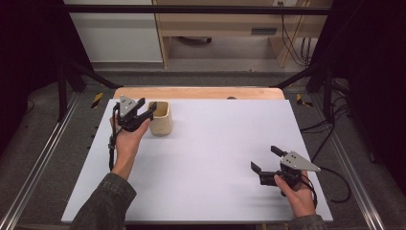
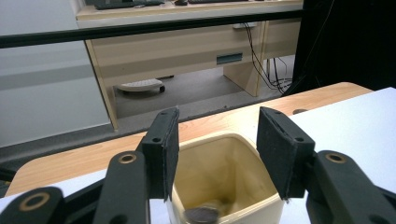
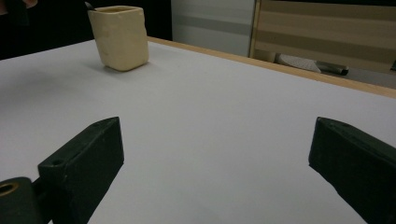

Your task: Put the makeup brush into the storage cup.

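Observation:
A cream square cup [image 1: 161,120] stands upright at the far left of the white table top [image 1: 215,143]. My left gripper [image 1: 147,105] hangs just above the cup's left rim, open. In the left gripper view the two black pads [image 2: 161,151] stand apart over the cup [image 2: 224,163], with nothing pressed between them. A dark round thing [image 2: 201,214], blurred, lies low inside the cup. My right gripper [image 1: 266,158] hovers near the front right, open and empty. The right gripper view looks across the table at the cup [image 3: 120,37], with the right gripper [image 3: 215,163] wide apart.
A wooden strip [image 1: 201,92] borders the table's far edge. Black frame bars [image 1: 191,9] and metal rails [image 1: 43,158] surround the table. Behind it stands a wooden cabinet [image 1: 215,24] with cables on the floor at the right.

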The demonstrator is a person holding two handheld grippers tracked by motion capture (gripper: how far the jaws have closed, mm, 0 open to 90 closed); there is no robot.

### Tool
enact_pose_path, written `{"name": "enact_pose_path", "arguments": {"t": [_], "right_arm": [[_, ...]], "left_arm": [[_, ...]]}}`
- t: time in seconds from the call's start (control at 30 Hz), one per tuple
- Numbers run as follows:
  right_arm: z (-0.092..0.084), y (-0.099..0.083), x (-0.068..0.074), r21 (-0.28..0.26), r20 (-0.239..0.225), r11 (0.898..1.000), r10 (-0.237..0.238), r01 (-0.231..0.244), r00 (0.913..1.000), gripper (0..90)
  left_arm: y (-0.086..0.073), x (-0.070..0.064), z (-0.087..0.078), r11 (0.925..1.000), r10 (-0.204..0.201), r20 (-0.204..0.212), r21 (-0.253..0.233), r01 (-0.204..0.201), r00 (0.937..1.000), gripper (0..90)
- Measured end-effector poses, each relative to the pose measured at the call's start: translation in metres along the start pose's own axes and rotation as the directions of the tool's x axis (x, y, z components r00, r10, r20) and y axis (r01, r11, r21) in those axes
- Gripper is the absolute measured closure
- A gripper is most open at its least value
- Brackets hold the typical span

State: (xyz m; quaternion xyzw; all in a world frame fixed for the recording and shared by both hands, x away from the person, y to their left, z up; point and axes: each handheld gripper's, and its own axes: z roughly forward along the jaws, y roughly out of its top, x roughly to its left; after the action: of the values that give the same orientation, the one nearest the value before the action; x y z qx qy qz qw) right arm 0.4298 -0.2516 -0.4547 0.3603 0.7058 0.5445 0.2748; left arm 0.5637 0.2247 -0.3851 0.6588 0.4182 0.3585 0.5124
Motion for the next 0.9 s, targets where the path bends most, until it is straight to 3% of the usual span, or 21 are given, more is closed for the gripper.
{"name": "enact_pose_path", "arguments": {"t": [0.5,0.9], "right_arm": [[-0.0001,0.0003,0.0002,-0.001,-0.002,1.000,0.001,-0.001,1.0000,3.7],[0.0000,0.0002,0.0006,-0.002,-0.003,1.000,-0.002,0.002,1.0000,3.7]], "left_arm": [[0.0004,0.0002,-0.0006,1.0000,0.004,0.010,-0.008,-0.004,0.9999,43.2],[0.0022,0.0003,-0.0032,0.9989,0.023,0.028,-0.040,-0.022,0.9993,19.8]]}}
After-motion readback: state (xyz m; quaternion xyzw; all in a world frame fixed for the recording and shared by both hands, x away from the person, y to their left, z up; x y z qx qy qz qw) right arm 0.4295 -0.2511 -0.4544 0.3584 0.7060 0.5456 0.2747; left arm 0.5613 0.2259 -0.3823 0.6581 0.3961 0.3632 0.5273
